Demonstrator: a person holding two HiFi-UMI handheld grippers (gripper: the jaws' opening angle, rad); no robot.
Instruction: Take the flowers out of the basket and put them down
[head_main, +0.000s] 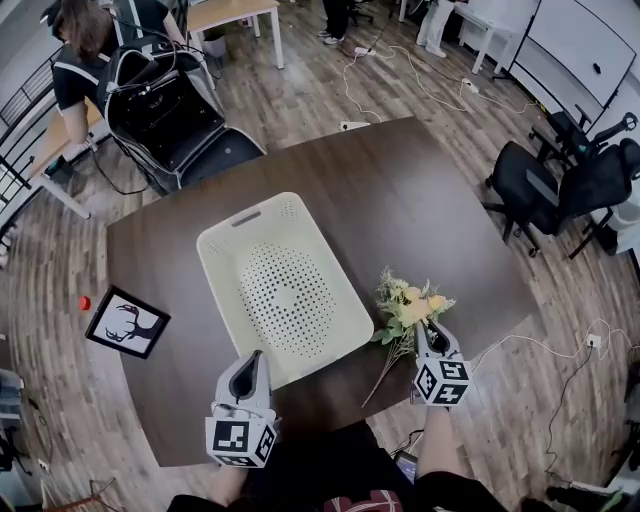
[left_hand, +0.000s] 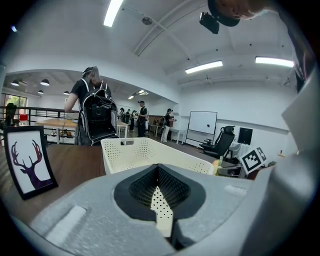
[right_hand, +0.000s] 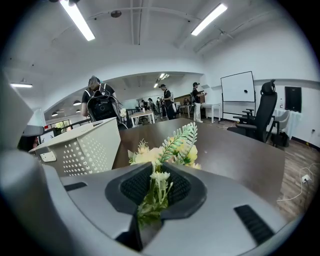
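The cream perforated basket (head_main: 215, 250) stands on the dark table (head_main: 400, 190) and looks empty. My left gripper (head_main: 252, 362) is shut on the basket's near rim, and a strip of that rim (left_hand: 159, 207) shows between the jaws. A bunch of yellow and white flowers (head_main: 410, 305) with green stems is just right of the basket, low over the table. My right gripper (head_main: 426, 336) is shut on the flowers, with their stems (right_hand: 156, 192) pinched between its jaws and the blooms (right_hand: 172, 150) pointing away. Whether the bunch rests on the table I cannot tell.
A framed deer picture (head_main: 127, 322) lies at the table's left edge, with a small red thing (head_main: 85, 302) on the floor beyond. A person with a black backpack (head_main: 165, 110) is at the far left. Black office chairs (head_main: 560, 190) stand to the right. Cables run over the floor.
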